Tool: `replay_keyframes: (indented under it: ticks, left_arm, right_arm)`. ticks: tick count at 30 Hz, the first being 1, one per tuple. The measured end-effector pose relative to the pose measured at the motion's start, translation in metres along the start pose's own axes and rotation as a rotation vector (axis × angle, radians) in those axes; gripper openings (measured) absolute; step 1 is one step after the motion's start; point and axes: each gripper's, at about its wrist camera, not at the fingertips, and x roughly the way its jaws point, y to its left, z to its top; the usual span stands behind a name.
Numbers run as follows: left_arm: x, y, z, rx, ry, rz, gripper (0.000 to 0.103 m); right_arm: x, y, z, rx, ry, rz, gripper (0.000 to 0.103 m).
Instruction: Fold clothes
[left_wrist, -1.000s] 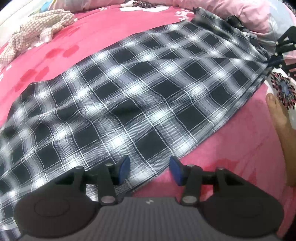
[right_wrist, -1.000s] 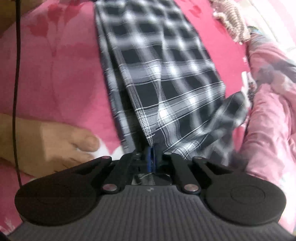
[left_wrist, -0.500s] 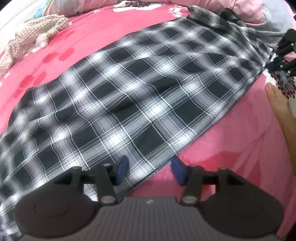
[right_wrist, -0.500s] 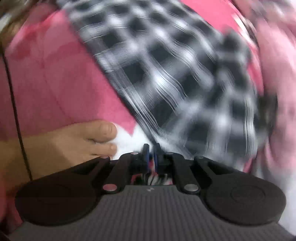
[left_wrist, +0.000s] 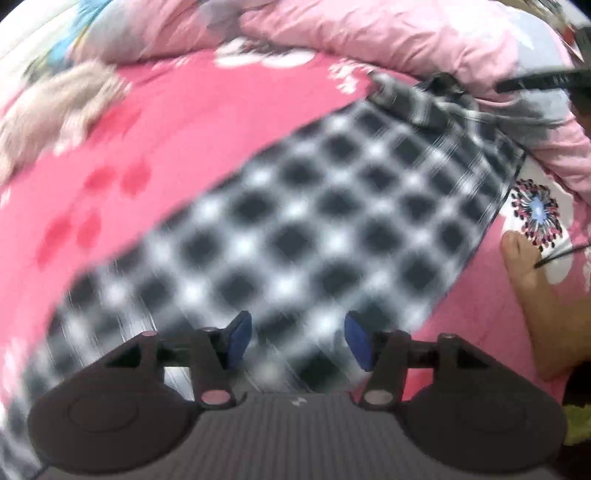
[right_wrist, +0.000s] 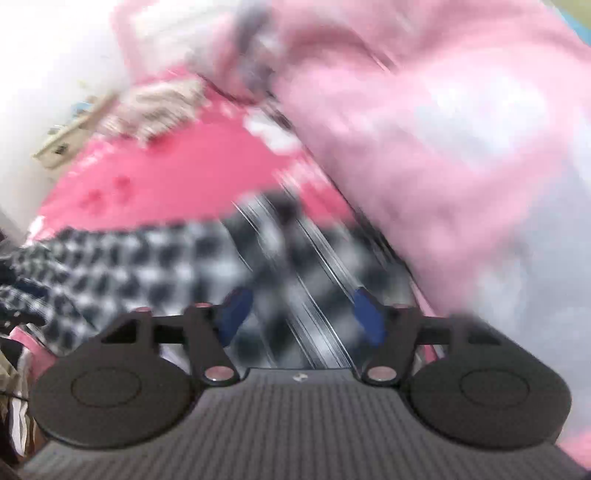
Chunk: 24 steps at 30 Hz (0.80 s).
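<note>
At the upper left of the left wrist view, a beige checked cloth (left_wrist: 55, 107) lies bunched on the pink bed sheet (left_wrist: 207, 110), out of the way. The plaid garment (left_wrist: 314, 221) is spread flat across the middle of the frame, from lower left to upper right, likely so it can be folded neatly. At the bottom, the left tongs (left_wrist: 297, 341) hang above it, jaws wide and just opened more, with nothing held. At the right edge a bare foot (left_wrist: 532, 291) rests on the sheet beside the garment; the person seems to be sitting on the bed.

In the blurry right wrist view, the garment (right_wrist: 155, 258) runs from the left edge to the bottom middle. The right tongs (right_wrist: 301, 314) have just sprung wide and hold nothing. A pale pink quilt (right_wrist: 443, 129) fills the right side.
</note>
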Motion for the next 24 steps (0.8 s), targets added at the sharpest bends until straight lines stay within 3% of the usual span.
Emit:
replay_keyframes:
  ticks: [1, 5, 8, 10, 17, 24]
  left_arm:
    - [0.005, 0.009, 0.016, 0.033, 0.021, 0.005, 0.06]
    - [0.024, 0.029, 0.073, 0.124, 0.076, 0.007, 0.062]
    - [0.037, 0.039, 0.098, 0.106, 0.051, -0.029, 0.067]
    - [0.049, 0.042, 0.112, 0.072, 0.027, -0.063, 0.068]
    - [0.083, 0.03, 0.116, 0.055, -0.086, -0.225, 0.073]
    - [0.113, 0.006, 0.111, 0.035, -0.225, -0.344, 0.076]
  right_arm:
    - [0.005, 0.01, 0.012, -0.022, -0.02, 0.03, 0.082]
    - [0.028, 0.04, 0.048, -0.058, -0.084, 0.128, 0.088]
    - [0.032, 0.048, 0.057, -0.031, -0.137, 0.172, 0.09]
    - [0.039, 0.047, 0.065, 0.025, -0.172, 0.18, 0.101]
    - [0.064, 0.021, 0.073, 0.212, -0.201, 0.215, 0.102]
    - [0.061, 0.0, 0.071, 0.291, -0.299, 0.242, 0.102]
